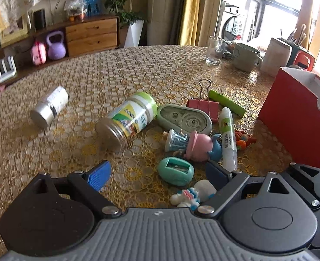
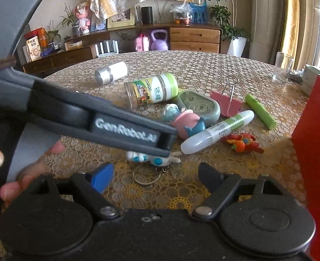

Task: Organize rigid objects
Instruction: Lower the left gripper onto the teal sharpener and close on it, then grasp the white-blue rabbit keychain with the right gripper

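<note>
Nothing's been picked up yet by the look of it. The left gripper (image 1: 157, 174) hangs over the near edge of the pile with its jaws spread wide and empty, the teal pencil sharpener (image 1: 175, 170) sitting right between the pads. The right gripper (image 2: 157, 177) is also wide open and holding nothing, above a keyring (image 2: 145, 176). The red box (image 1: 299, 117) is the landmark: everything is scattered to its left, with the glue stick (image 1: 228, 138) closest and the silver-capped bottle (image 1: 50, 106) farthest. Best bet is probably dropping straight down on the sharpener, squeezing its flat sides and avoiding the pink figurine (image 1: 193, 144) just behind.
</note>
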The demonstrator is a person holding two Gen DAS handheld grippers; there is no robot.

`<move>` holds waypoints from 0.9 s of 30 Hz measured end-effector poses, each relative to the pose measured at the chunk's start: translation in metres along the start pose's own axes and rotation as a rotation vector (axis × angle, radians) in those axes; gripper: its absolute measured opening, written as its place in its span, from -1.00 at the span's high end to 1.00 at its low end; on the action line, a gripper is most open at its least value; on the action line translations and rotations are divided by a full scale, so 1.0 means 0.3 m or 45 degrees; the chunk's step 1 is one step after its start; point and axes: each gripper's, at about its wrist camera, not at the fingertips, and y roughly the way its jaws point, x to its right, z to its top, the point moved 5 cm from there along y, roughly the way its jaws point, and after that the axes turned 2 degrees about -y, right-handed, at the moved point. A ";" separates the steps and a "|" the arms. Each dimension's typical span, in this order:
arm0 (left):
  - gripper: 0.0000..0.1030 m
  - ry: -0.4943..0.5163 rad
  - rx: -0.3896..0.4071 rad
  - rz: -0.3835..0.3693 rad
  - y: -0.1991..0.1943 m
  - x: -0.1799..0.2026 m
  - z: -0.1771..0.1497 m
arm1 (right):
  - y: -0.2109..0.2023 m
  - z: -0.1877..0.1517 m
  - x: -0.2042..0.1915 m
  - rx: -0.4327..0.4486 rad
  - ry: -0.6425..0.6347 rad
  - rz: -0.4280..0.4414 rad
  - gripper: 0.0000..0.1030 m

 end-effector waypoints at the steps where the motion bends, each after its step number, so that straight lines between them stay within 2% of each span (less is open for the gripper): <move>1: -0.82 0.023 0.014 0.003 0.000 0.005 0.001 | 0.002 0.002 -0.001 0.002 -0.002 -0.002 -0.60; 6: -0.82 0.075 0.046 -0.024 0.005 0.025 0.001 | 0.016 0.006 0.002 0.003 0.012 -0.012 -0.49; 7: -0.78 0.082 0.052 -0.022 0.006 0.027 0.000 | 0.018 0.008 0.002 0.004 0.011 -0.011 -0.49; 11: -0.40 0.082 0.045 -0.024 0.017 0.021 -0.005 | 0.022 0.013 -0.005 0.010 0.009 -0.017 -0.41; 20: 0.11 0.125 0.049 -0.058 0.029 0.048 -0.023 | 0.023 0.013 -0.014 0.023 -0.005 -0.032 -0.18; 23: 0.24 0.109 0.032 -0.071 0.041 0.052 -0.023 | 0.022 0.016 -0.010 0.024 0.004 -0.018 -0.09; 27: 0.24 0.107 0.033 -0.056 0.038 0.054 -0.024 | 0.021 0.018 -0.010 0.025 0.006 -0.015 -0.04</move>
